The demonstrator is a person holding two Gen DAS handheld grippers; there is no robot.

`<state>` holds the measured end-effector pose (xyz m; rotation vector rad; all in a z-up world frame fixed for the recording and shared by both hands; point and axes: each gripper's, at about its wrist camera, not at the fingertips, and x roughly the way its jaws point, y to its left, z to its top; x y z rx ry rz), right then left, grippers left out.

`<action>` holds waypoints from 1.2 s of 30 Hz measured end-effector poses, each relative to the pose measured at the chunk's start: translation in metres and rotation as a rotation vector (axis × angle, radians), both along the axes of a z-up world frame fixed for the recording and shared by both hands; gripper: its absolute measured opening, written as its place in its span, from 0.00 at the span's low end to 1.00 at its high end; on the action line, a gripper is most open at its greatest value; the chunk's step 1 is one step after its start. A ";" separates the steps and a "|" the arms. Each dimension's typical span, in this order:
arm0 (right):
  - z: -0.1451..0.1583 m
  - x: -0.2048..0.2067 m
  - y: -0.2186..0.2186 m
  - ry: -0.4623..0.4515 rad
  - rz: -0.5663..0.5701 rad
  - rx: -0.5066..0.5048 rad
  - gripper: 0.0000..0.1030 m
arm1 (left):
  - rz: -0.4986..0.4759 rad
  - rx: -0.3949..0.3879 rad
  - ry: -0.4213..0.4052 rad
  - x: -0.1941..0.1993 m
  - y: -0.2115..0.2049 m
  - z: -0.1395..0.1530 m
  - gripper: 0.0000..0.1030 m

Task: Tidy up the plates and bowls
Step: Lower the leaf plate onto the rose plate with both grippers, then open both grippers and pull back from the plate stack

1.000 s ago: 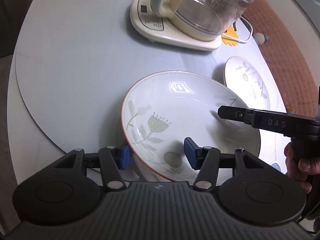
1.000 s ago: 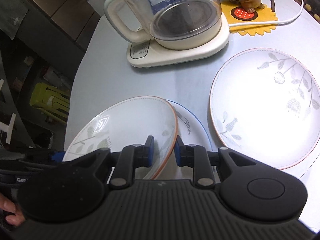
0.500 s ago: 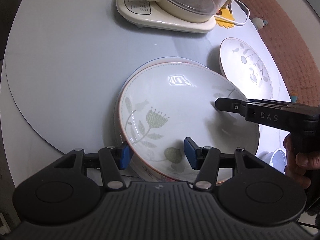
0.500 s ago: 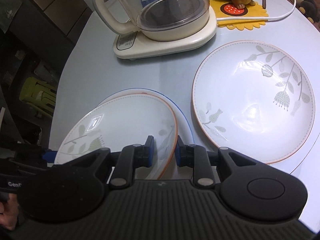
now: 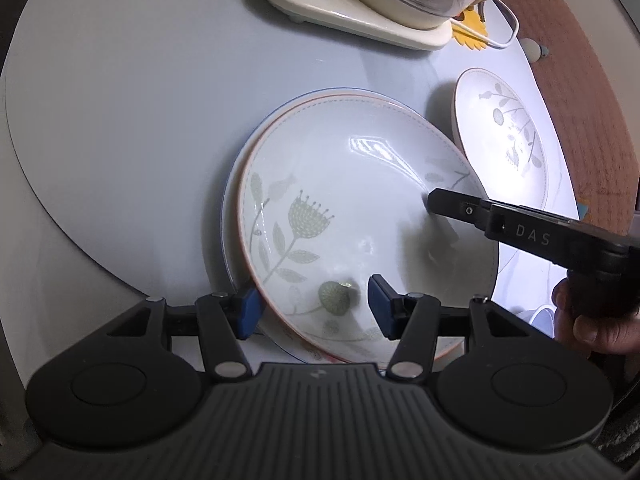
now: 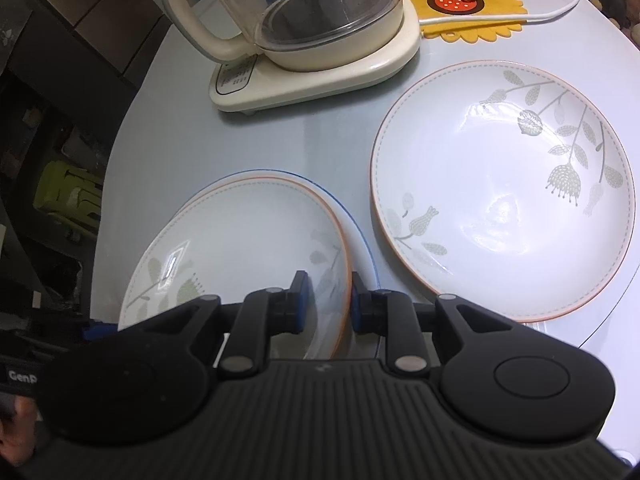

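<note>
On the smooth pale-blue round table (image 6: 168, 152), a glossy orange-rimmed plate (image 5: 352, 208) with a grey-green flower print lies on a blue-rimmed plate (image 6: 366, 248) of similar size. The right gripper (image 6: 325, 300) pinches the upper plate's near edge between its blue pads. The left gripper (image 5: 312, 304) straddles the opposite rim, jaws spread, with its right pad clear above the glaze. A second floral plate (image 6: 500, 188) lies just beside the stack, and a glass kettle (image 6: 320, 12) stands on its cream base farther back.
</note>
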<state>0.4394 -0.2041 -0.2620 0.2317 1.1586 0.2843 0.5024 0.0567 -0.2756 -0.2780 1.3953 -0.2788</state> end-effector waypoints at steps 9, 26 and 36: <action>0.002 -0.002 -0.001 -0.002 -0.014 -0.010 0.20 | 0.080 -0.062 0.035 -0.007 0.017 0.005 0.59; 0.038 -0.026 -0.007 -0.078 -0.084 -0.075 0.23 | 0.092 -0.012 -0.079 -0.034 0.020 0.044 0.59; 0.102 -0.080 -0.009 -0.215 -0.096 -0.073 0.23 | 0.084 0.017 -0.263 -0.079 0.013 0.106 0.59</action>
